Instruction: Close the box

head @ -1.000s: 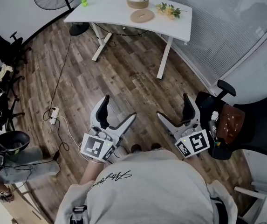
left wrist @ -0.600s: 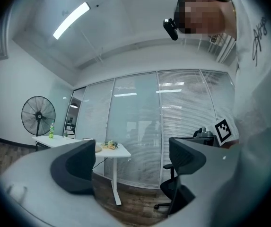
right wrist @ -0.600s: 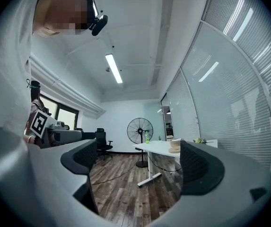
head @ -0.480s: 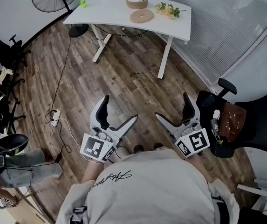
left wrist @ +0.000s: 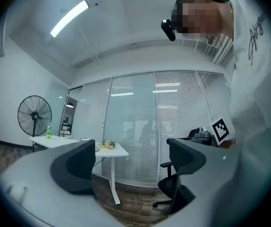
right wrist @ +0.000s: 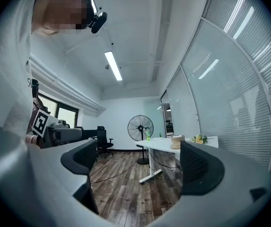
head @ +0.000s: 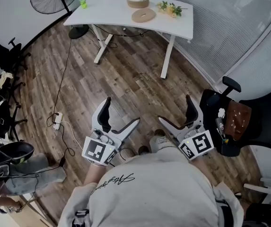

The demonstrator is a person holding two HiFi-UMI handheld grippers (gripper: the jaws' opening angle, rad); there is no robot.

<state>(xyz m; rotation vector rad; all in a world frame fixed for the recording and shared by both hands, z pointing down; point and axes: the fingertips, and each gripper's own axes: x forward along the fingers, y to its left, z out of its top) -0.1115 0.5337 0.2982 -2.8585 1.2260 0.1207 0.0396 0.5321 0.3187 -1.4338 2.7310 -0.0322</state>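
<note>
Waiting box: round woven box (head: pixel 138 2) near the far edge of the white table (head: pixel 178 25); lid (head: pixel 144 16) lies flat just beside it, toward the table's near edge.
Left gripper (head: pixel 122 110): well short of the table; jaws just opened wide, nothing between them.
Right gripper (head: pixel 174 109): likewise well short of the table, wide and empty.
Risk: flowers (head: pixel 169 8) just beside lid — wide jaws may sweep them; a lid pinched off-centre would likely seat crooked.

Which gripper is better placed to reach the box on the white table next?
Right gripper, marginally: its view shows the box ahead by its open jaws. Both grippers are empty, far from the table.
</note>
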